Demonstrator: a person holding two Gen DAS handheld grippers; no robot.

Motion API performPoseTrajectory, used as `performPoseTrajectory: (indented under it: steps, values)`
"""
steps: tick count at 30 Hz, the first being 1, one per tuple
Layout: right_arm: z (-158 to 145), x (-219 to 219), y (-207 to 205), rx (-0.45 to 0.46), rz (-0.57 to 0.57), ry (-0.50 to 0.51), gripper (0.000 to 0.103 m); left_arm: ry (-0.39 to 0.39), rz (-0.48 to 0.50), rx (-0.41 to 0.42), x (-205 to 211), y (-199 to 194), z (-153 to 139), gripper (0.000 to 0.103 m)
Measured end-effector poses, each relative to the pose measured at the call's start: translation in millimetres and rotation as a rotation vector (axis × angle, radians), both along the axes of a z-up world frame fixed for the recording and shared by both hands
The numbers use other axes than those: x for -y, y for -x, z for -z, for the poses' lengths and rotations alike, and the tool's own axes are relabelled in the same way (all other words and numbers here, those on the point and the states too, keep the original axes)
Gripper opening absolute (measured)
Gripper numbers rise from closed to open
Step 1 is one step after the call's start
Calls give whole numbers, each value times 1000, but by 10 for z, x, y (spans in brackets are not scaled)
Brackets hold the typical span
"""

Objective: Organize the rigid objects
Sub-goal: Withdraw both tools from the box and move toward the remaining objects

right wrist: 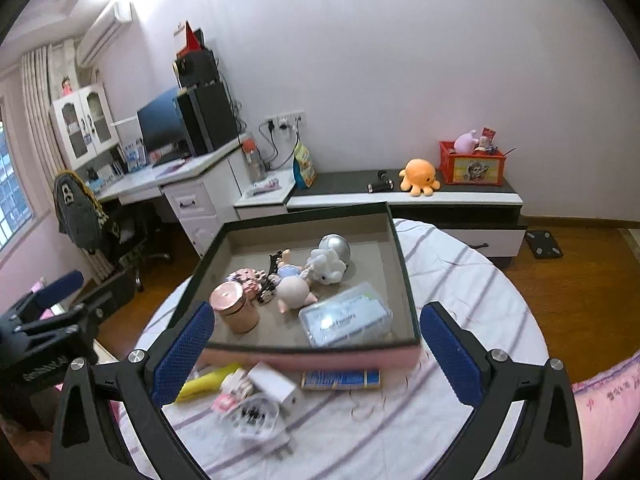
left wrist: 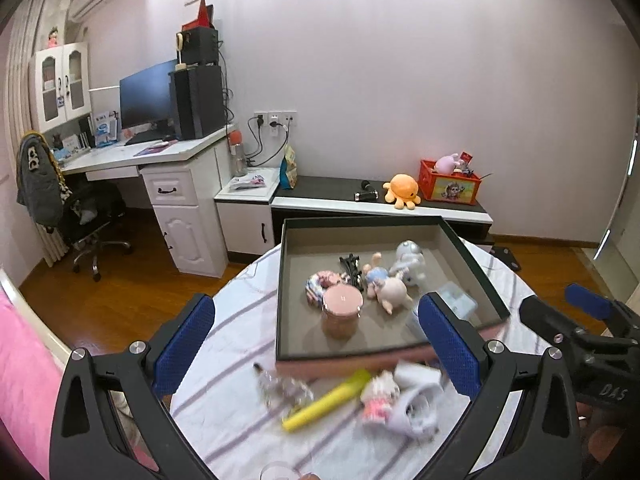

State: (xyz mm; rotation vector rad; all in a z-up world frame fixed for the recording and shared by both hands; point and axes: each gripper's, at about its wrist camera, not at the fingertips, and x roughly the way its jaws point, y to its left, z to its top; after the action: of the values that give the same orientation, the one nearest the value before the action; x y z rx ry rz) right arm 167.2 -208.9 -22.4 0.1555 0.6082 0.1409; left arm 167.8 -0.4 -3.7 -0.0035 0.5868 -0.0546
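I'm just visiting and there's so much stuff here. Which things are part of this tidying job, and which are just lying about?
Part of the job:
- box on the round table, already holding a pink jar, dolls and a clear case
- yellow tube, white charger and blue pack, outside the box

Just lying about:
- orange octopus
- red crate
- monitor

One box (right wrist: 404,280) on one round table (right wrist: 460,280). Inside: one pink jar (right wrist: 234,306), one clear plastic case (right wrist: 346,316), one silver ball (right wrist: 335,246), one black clip (left wrist: 352,266). In front: one yellow tube (left wrist: 324,404), one white charger (right wrist: 276,390), one blue card pack (right wrist: 340,380).
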Motion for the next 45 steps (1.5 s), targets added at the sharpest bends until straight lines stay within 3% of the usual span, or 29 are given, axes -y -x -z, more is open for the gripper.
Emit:
performPoseTrajectory:
  steps: [10, 18, 45]
  values:
    - [-140, 5, 687, 68, 42, 27, 103, 4, -22, 40, -9, 664, -70, 103]
    - [-179, -100, 1009, 88, 47, 75, 103, 8, -38, 32, -37, 1051, 62, 103]
    - [-46, -162, 992, 52, 36, 83, 103, 16, -59, -18, -111, 1062, 241, 103]
